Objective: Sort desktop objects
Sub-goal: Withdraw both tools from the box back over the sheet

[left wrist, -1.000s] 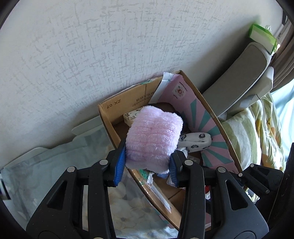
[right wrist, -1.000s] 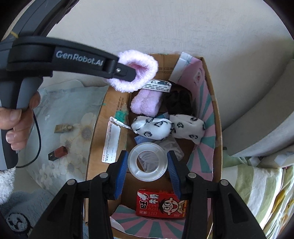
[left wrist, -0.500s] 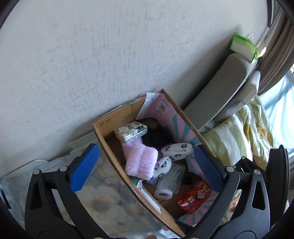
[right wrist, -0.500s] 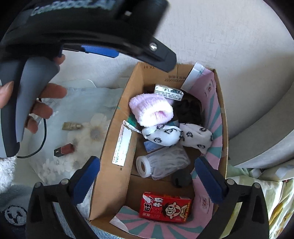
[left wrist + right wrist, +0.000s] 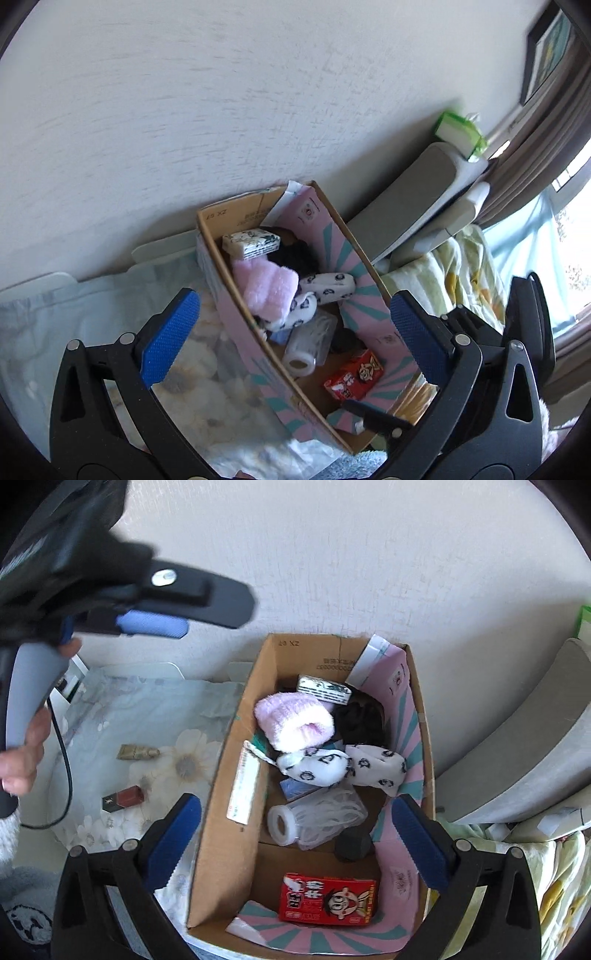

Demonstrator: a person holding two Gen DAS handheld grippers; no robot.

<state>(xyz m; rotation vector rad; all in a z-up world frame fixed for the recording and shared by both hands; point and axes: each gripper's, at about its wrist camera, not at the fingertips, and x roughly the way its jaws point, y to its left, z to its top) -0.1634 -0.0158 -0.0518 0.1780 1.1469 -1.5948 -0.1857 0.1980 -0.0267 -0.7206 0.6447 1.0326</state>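
An open cardboard box (image 5: 210, 229) (image 5: 218, 786) stands against the wall. In it lie a fluffy pink cloth (image 5: 269, 288) (image 5: 295, 720), a clear plastic roll (image 5: 306, 347) (image 5: 314, 816), patterned white socks (image 5: 325, 288) (image 5: 332, 764), a red carton (image 5: 354, 376) (image 5: 328, 897) and a floral packet (image 5: 251, 242) (image 5: 325, 690). My left gripper (image 5: 291, 299) hovers above the box, open and holding nothing. A hand holds it at the upper left of the right wrist view, where one of its fingers (image 5: 199, 594) shows. My right gripper (image 5: 295, 801) is open over the box's near half, well above the roll.
On the flowered tablecloth (image 5: 155, 709) left of the box lie a small brass item (image 5: 136, 752) and a red-brown lipstick (image 5: 123, 797). A black cap (image 5: 352, 843) sits in the box. A grey headboard (image 5: 517, 757), a green tissue pack (image 5: 460, 131) and striped bedding (image 5: 461, 269) are to the right.
Both grippers opened wide. The pink cloth dropped from the left one into the box, and the clear roll fell from the right one onto its side. Both hands drew up and back.
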